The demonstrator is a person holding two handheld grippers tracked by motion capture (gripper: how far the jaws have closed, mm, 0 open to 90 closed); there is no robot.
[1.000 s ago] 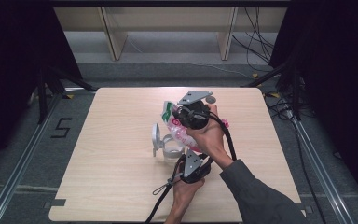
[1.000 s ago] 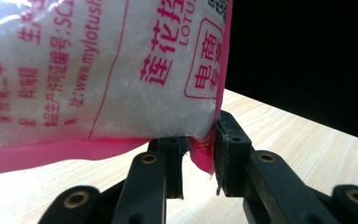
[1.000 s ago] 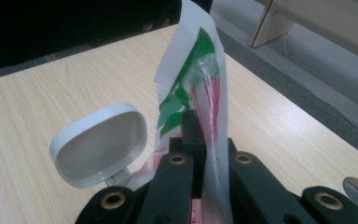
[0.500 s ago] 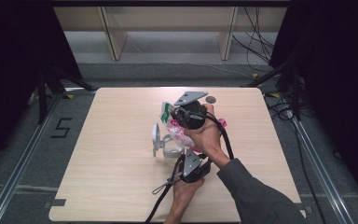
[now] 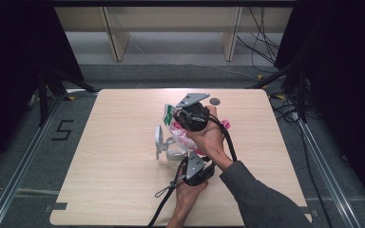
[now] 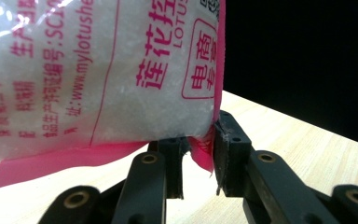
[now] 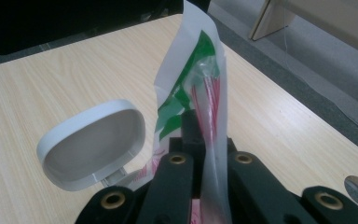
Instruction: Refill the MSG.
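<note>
A plastic bag of white granules (image 5: pixel 177 132), printed pink and green, hangs over a clear container (image 5: pixel 173 151) whose white flip lid (image 5: pixel 158 138) stands open. My right gripper (image 5: pixel 184 115) is shut on the bag's top edge (image 7: pixel 208 100), and the lid (image 7: pixel 93 142) shows just to its left. Nearer the person, my left gripper (image 5: pixel 188 160) is shut on the bag's lower pink corner (image 6: pixel 203 151). The bag (image 6: pixel 98 70) rises above those jaws. The hands hide most of the container.
The light wooden table (image 5: pixel 114 190) has bare room to the left and right of the hands. A small round hole (image 5: pixel 214 101) sits near its far edge. Cables trail from both grippers toward the front edge. Shelf legs stand on the floor beyond.
</note>
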